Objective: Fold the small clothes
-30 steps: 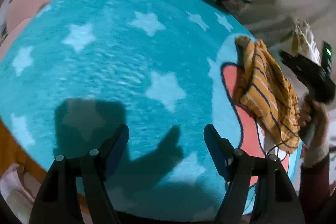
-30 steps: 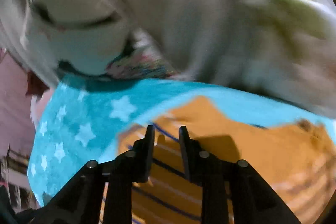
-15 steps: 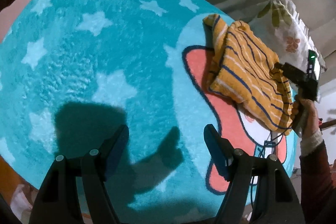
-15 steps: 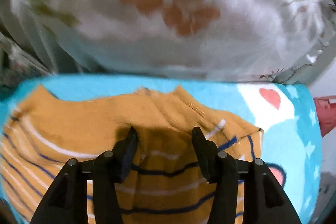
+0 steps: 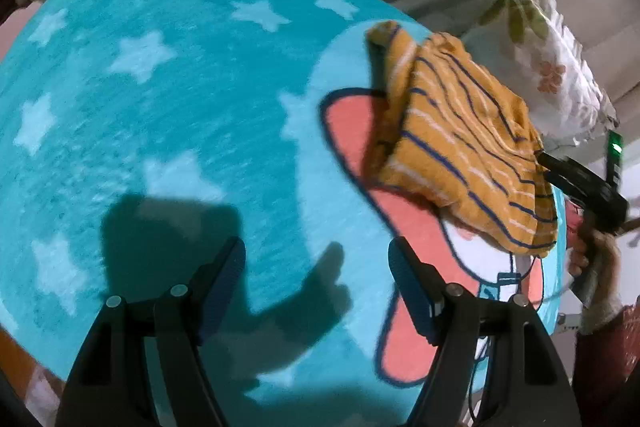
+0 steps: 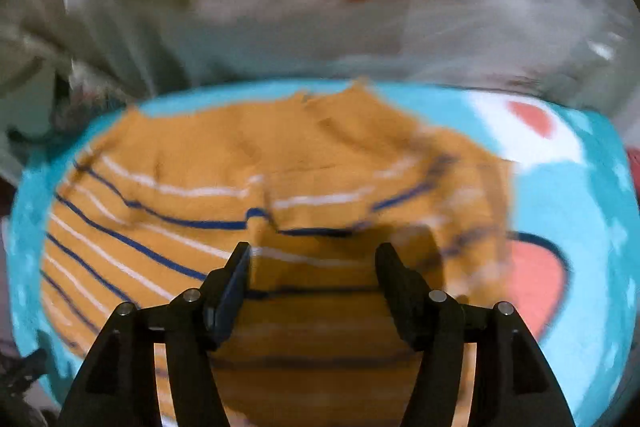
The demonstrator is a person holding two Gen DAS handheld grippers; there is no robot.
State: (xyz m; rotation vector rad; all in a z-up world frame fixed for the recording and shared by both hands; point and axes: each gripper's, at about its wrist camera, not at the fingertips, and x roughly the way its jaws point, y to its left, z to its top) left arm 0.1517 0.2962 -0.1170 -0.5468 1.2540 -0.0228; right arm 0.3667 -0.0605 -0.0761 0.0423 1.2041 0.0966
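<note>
**Striped garment, bunched, awaiting fold**

Mustard striped garment (image 5: 460, 147): heaped near the right edge of teal star-print blanket (image 5: 160, 107), over its coral cartoon patch; not yet spread flat.

Right gripper (image 6: 312, 259): poised directly above the garment, jaws just opened, apart, cloth below rather than pinched; likely positioned for a fresh hold.

Left gripper (image 5: 316, 267): jaws apart, nothing between, over bare blanket, well apart from the garment.
</note>
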